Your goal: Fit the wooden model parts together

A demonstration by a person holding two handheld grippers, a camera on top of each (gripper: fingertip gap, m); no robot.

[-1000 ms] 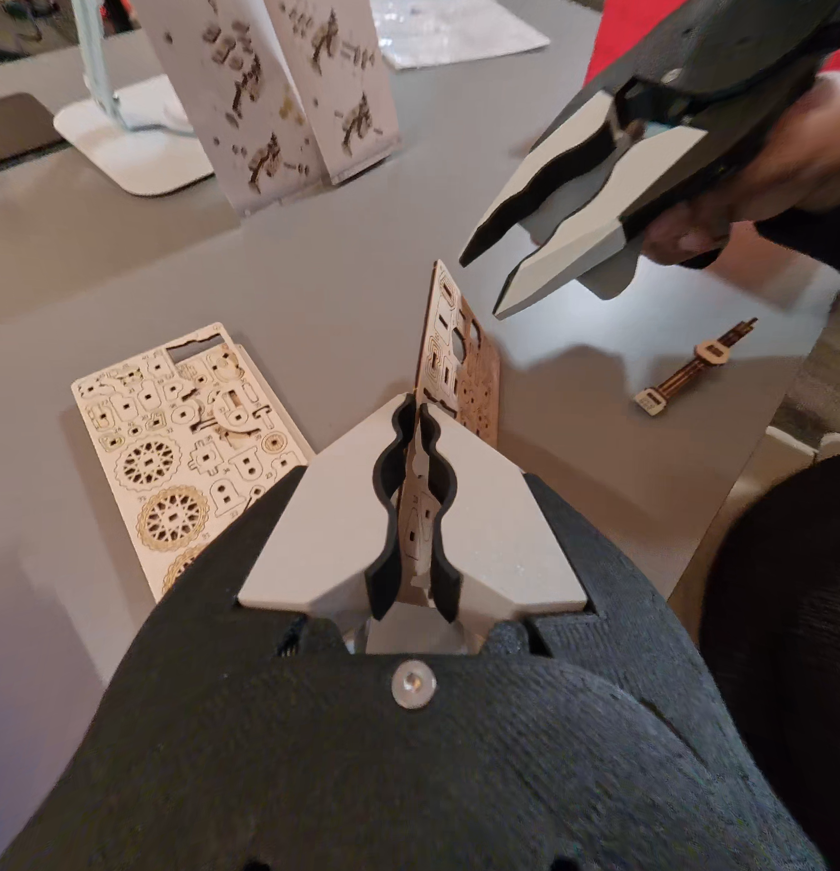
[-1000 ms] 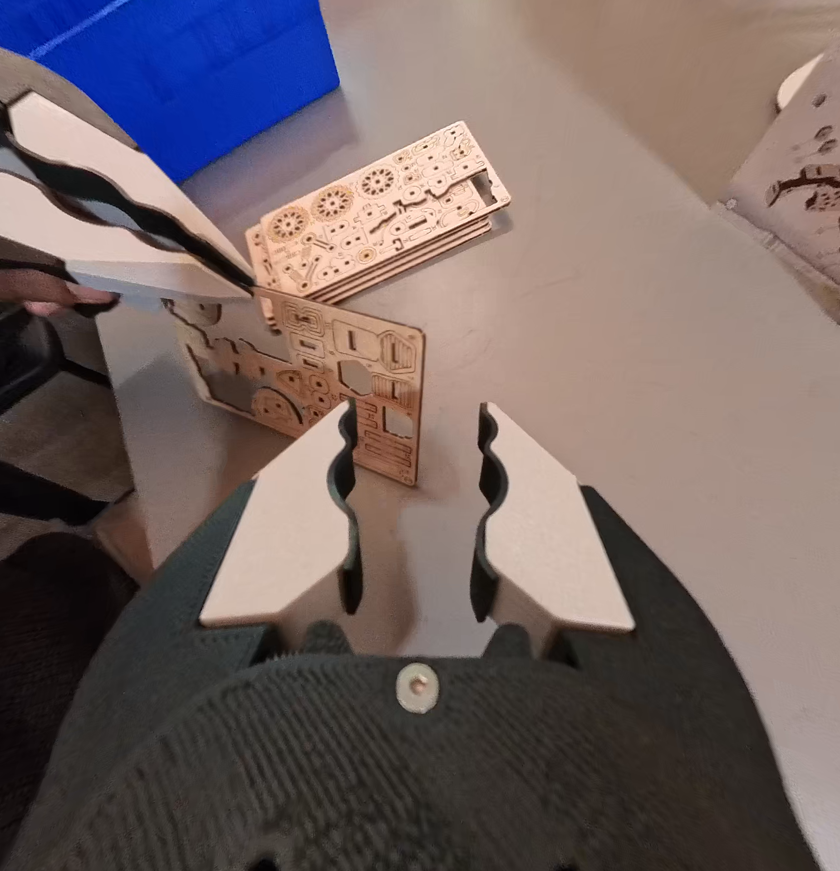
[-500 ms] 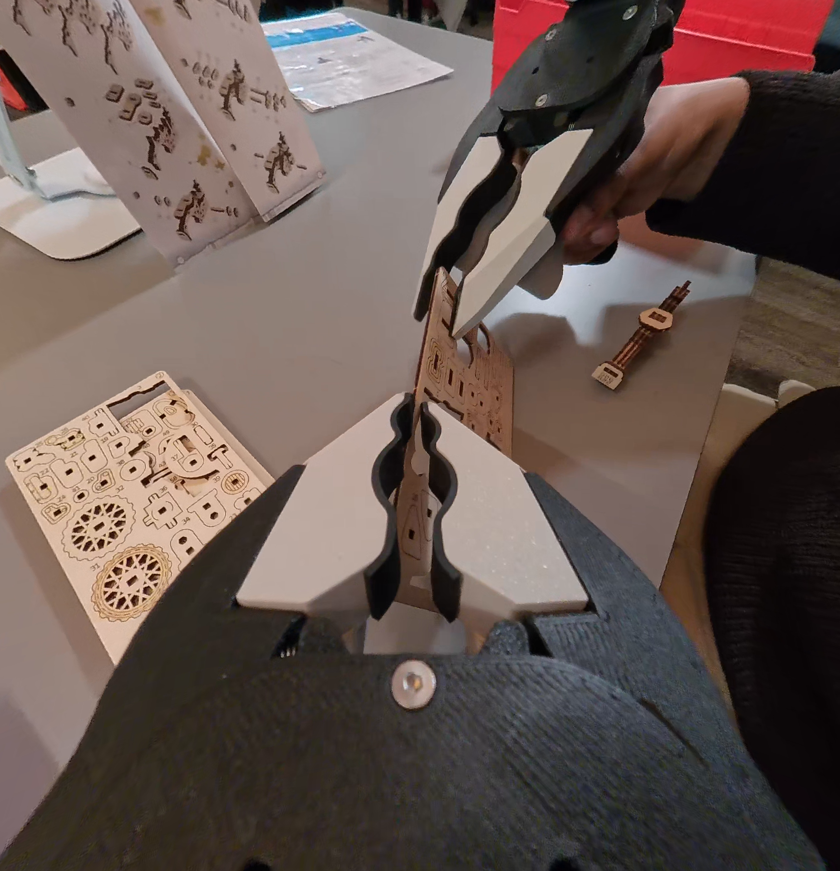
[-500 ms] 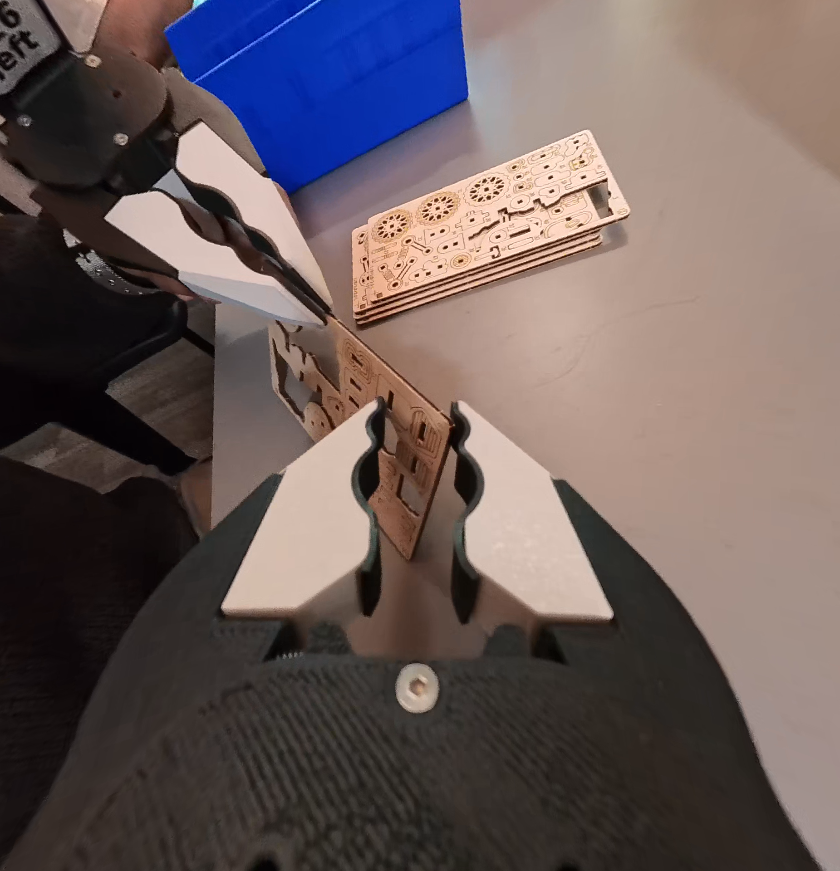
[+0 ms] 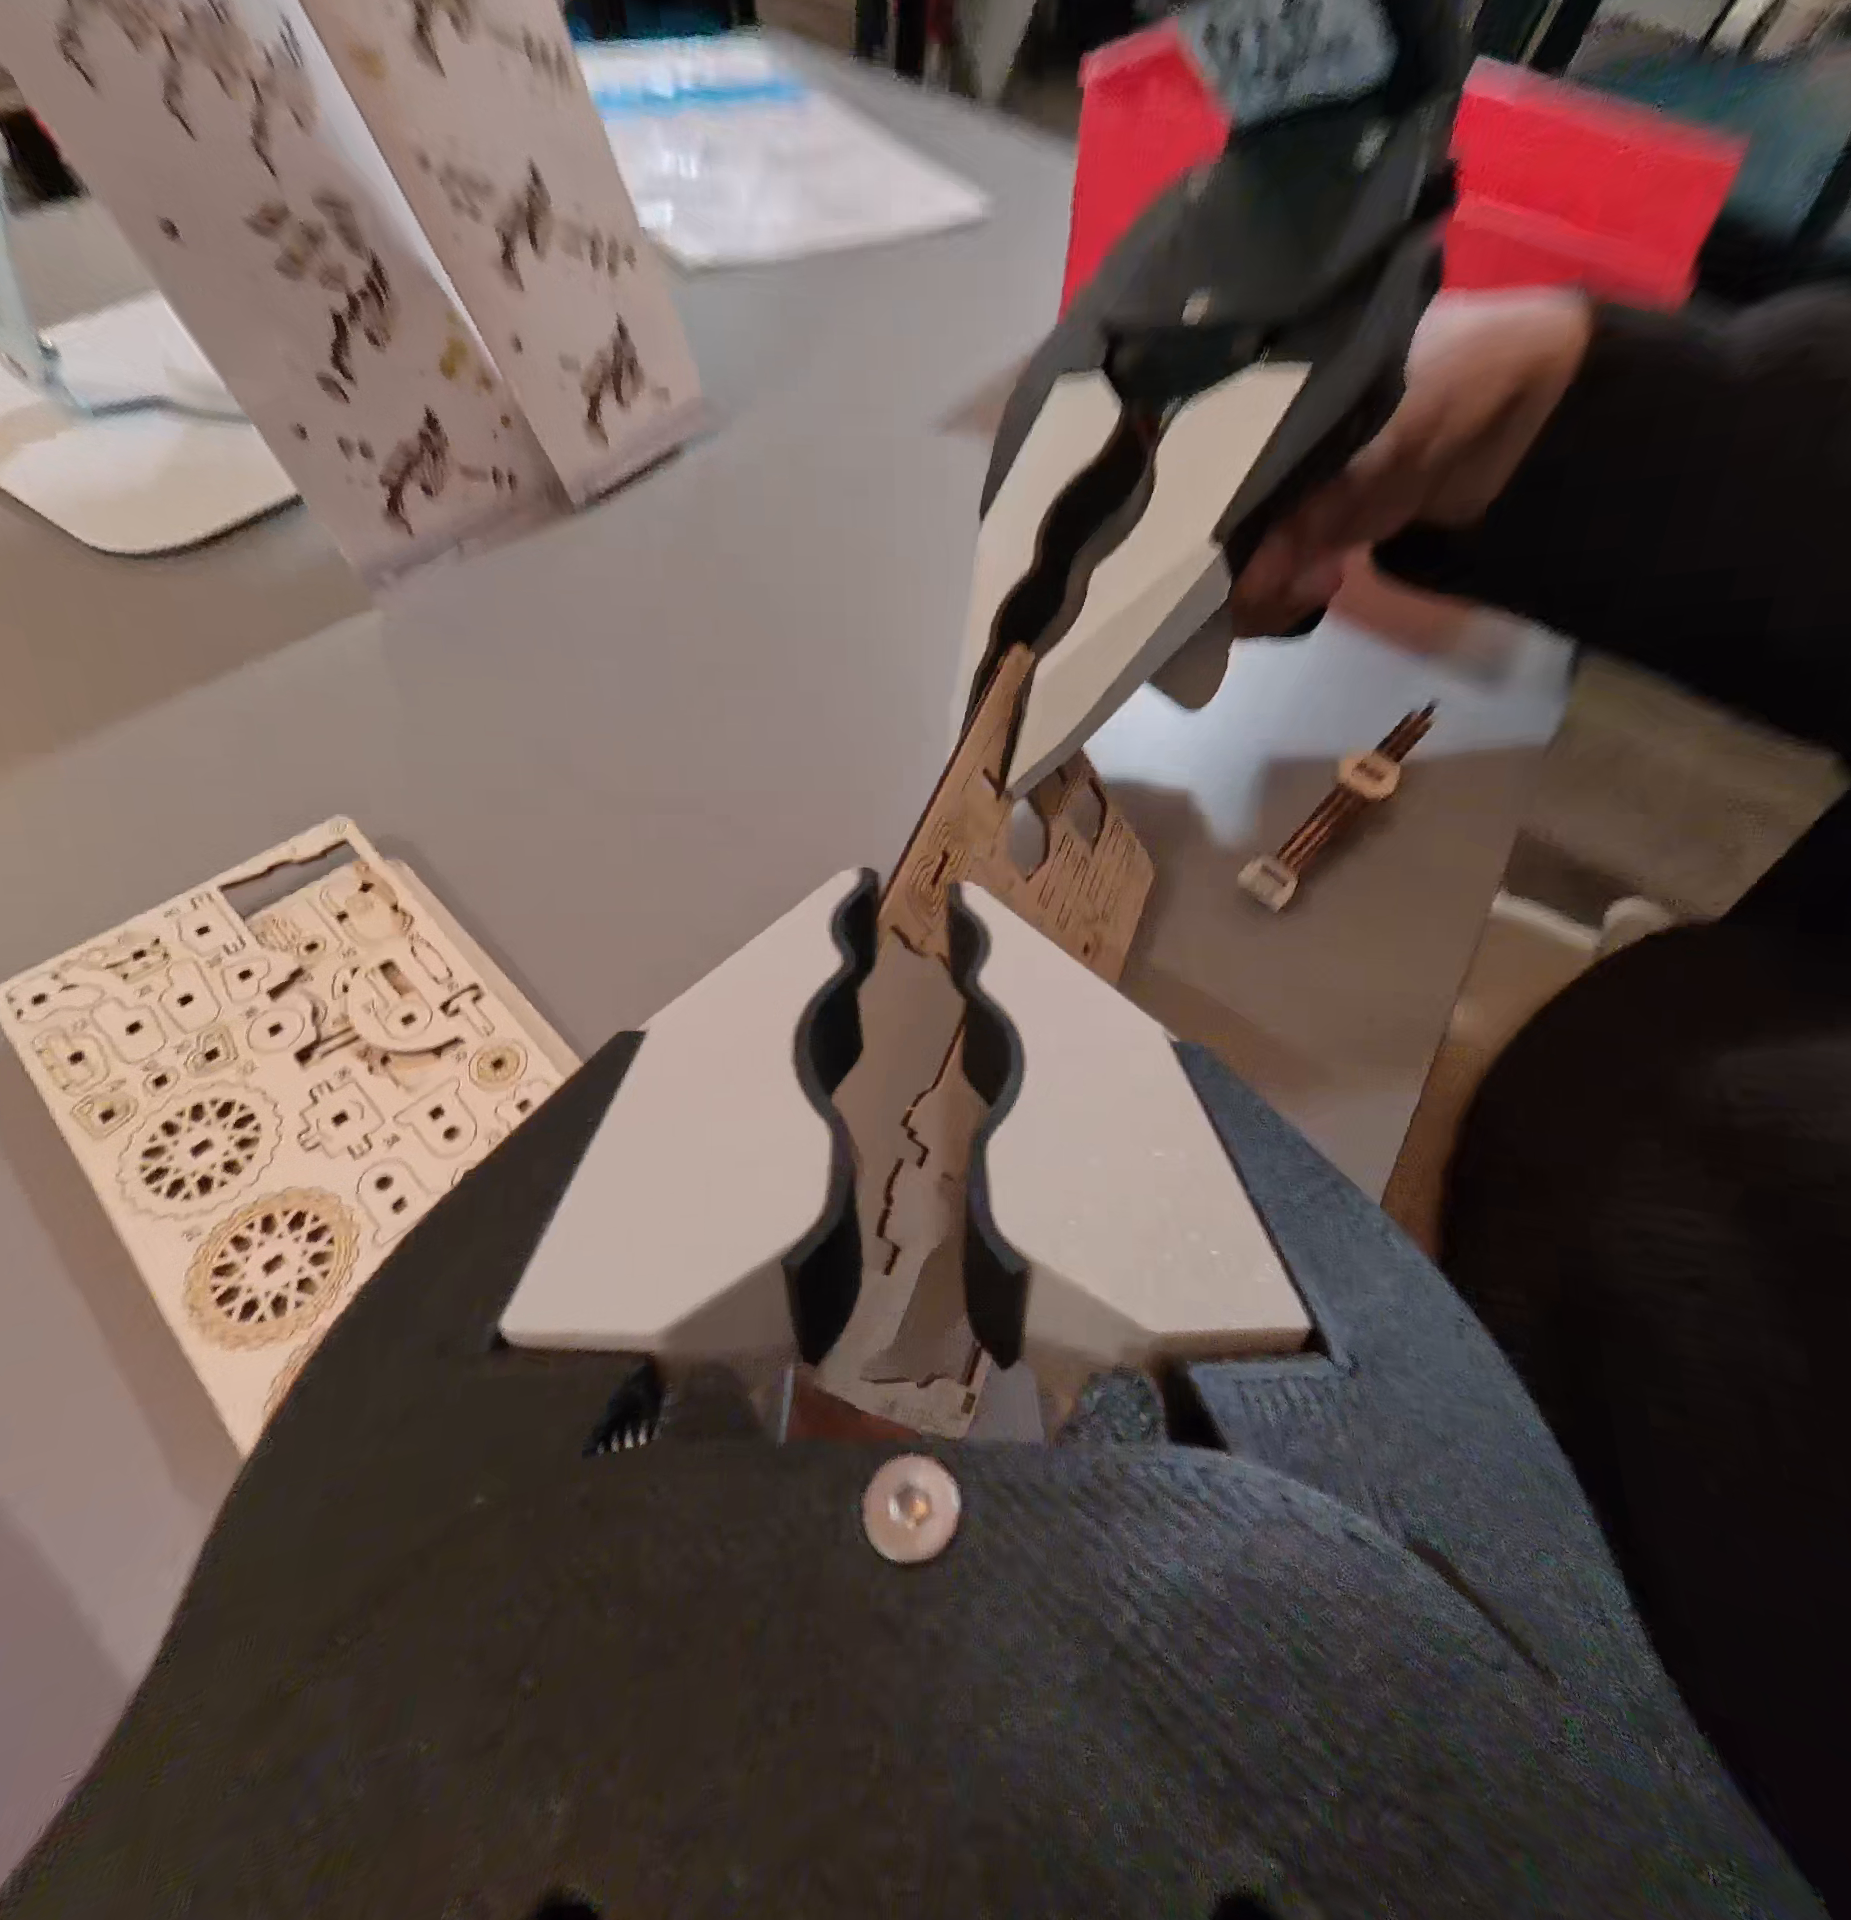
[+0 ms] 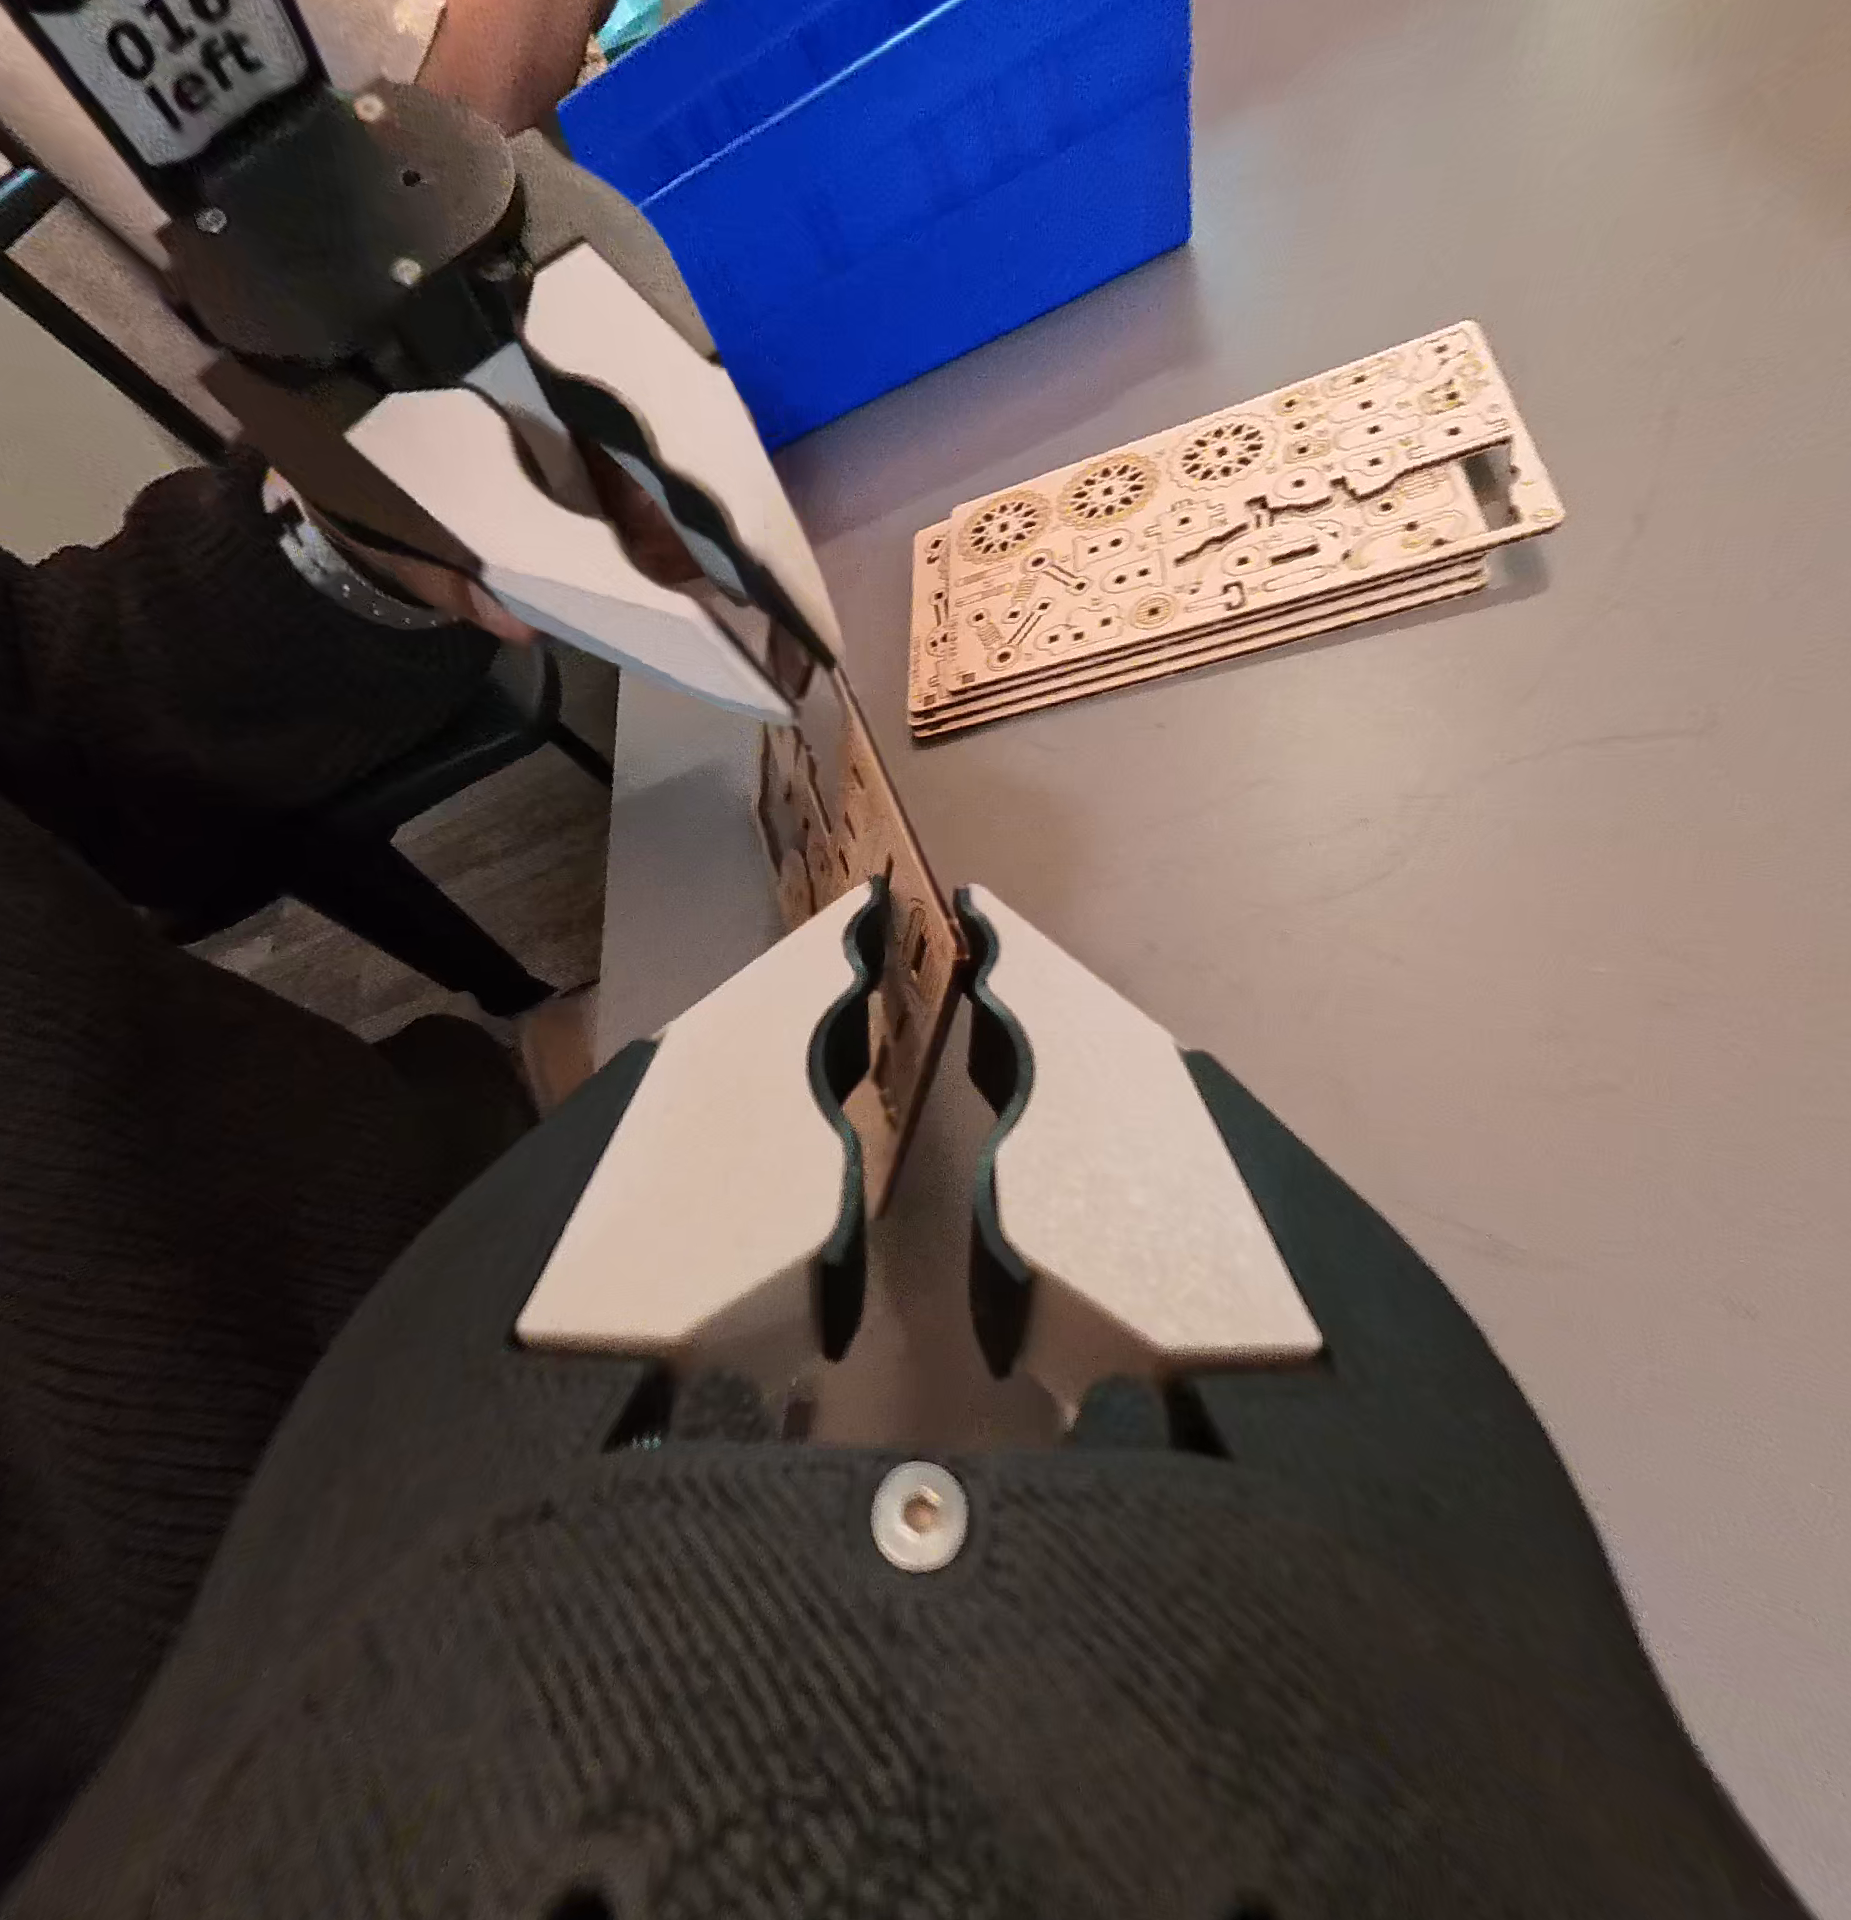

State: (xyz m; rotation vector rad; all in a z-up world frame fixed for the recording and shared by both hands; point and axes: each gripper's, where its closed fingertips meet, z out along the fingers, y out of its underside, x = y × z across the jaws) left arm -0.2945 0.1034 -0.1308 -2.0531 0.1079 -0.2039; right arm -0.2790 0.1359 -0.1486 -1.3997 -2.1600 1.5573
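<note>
A thin laser-cut wooden sheet (image 5: 1046,862) stands on edge on the grey table, tilted, and is held at both ends. My left gripper (image 5: 907,899) is shut on its near end, with the sheet running slantwise between the wavy black pads. My right gripper (image 6: 921,894) is shut on the opposite end of the sheet (image 6: 869,821). In the left wrist view the right gripper (image 5: 999,727) comes down from the upper right onto the sheet's top corner. In the right wrist view the left gripper (image 6: 807,686) comes in from the upper left. A small assembled wooden piece (image 5: 1336,821) lies on the table to the right.
A stack of several uncut part sheets (image 5: 225,1091) lies flat on the table and also shows in the right wrist view (image 6: 1212,551). A blue bin (image 6: 900,208), a red bin (image 5: 1586,177) and standing folded instruction sheets (image 5: 381,260) border the table. The table edge and a person's dark clothing are close by. Tip to tip, the grippers are about 5 cm apart.
My right gripper came down over the sheet's far end and closed on it. The sheet has tilted, and my left gripper's jaws stand slightly wider around it.
</note>
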